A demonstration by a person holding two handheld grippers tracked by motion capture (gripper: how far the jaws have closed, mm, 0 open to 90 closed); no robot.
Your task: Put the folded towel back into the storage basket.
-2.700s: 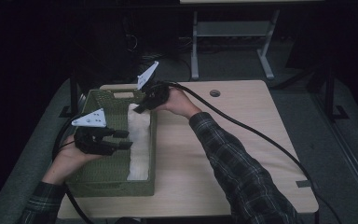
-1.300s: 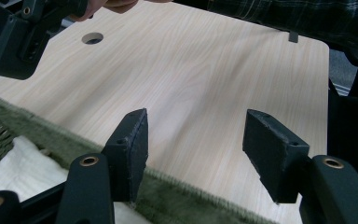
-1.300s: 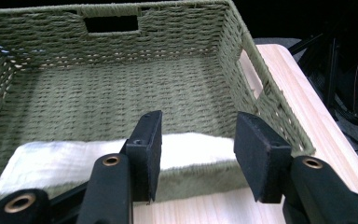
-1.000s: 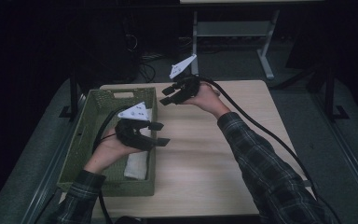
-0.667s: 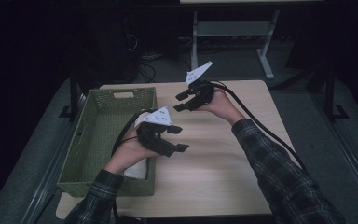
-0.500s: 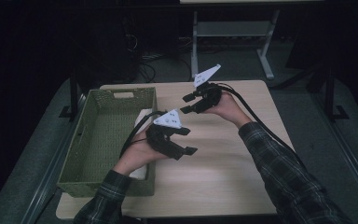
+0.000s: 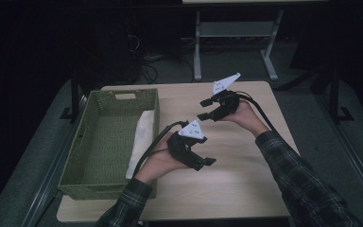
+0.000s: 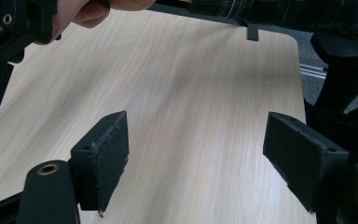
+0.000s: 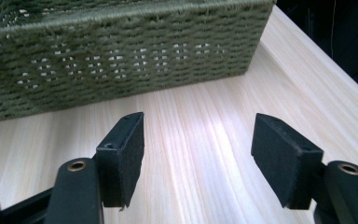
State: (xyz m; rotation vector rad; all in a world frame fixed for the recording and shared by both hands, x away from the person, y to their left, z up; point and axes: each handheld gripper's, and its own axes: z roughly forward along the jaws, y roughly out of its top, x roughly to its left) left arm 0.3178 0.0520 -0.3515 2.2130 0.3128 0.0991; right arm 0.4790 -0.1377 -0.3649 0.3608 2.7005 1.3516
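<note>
On the light wooden table (image 7: 246, 170), I have both grippers over bare board, to the right of the green woven basket (image 7: 108, 142). My left gripper (image 7: 203, 163) is held near the middle of the table; in the left gripper view its jaws stand wide apart with only wood grain between the pads (image 8: 105, 158), and nothing is held. My right gripper (image 7: 207, 109) is farther back, its jaws likewise spread and empty; in the right gripper view the basket wall (image 9: 121, 51) lies ahead of them, near but not touching.

The white folded cloth (image 7: 142, 142) lies inside the basket, along its right-hand wall, well apart from both grippers. I judge the placing of it to be complete and the step in hand to be a clean withdrawal.

Recommendation: keep both sets of jaws spread, keep the hands above rim height, and settle each gripper on its own side so the two do not meet. The black cables (image 7: 153, 146) need care; the left one runs beside the basket's right rim and could drag it or catch the weave.

Other items: a metal stand (image 7: 236, 38) behind the table and dark surroundings, none within reach. I see no obstruction on the board itself.
</note>
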